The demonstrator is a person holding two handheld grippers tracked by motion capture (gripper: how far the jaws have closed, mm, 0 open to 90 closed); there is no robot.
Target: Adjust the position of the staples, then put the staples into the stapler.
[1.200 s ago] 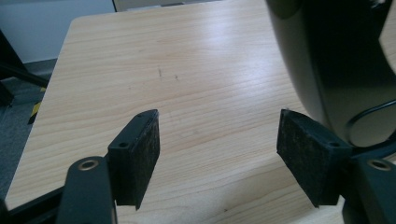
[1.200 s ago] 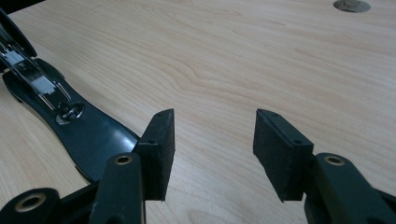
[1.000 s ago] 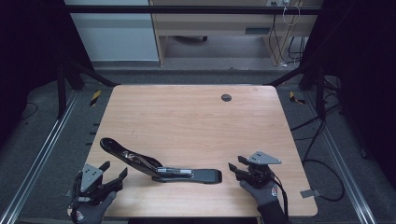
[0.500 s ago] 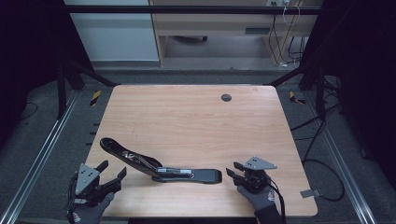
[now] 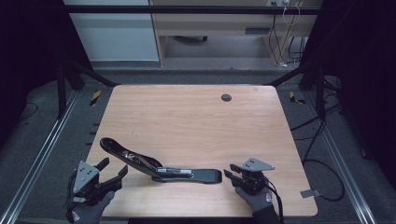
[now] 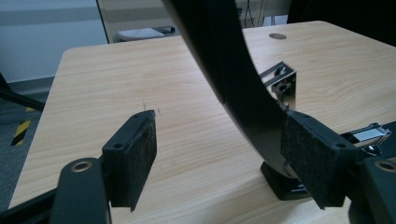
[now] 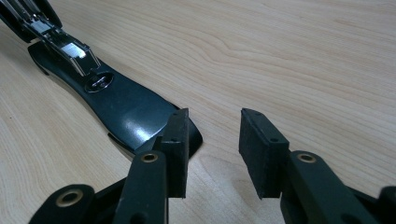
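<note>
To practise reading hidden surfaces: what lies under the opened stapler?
The stapler's flat base rests on the wooden table, which shows all around it. The wood beneath the base is covered; bare table shows below the raised arm.

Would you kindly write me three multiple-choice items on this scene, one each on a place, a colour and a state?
1. Where on the table does the stapler lie?
A. along the near edge
B. at the far edge
C. over the far hole

2. What colour is the stapler's base?
A. red
B. black
C. white

3. How does the stapler stand?
A. folded flat
B. hinged open, arm raised
C. on its side

Key: 1 A, it lies between the left gripper and right gripper; 2 B, the right gripper view shows a glossy black base; 3 B, its arm rises off the base.
</note>
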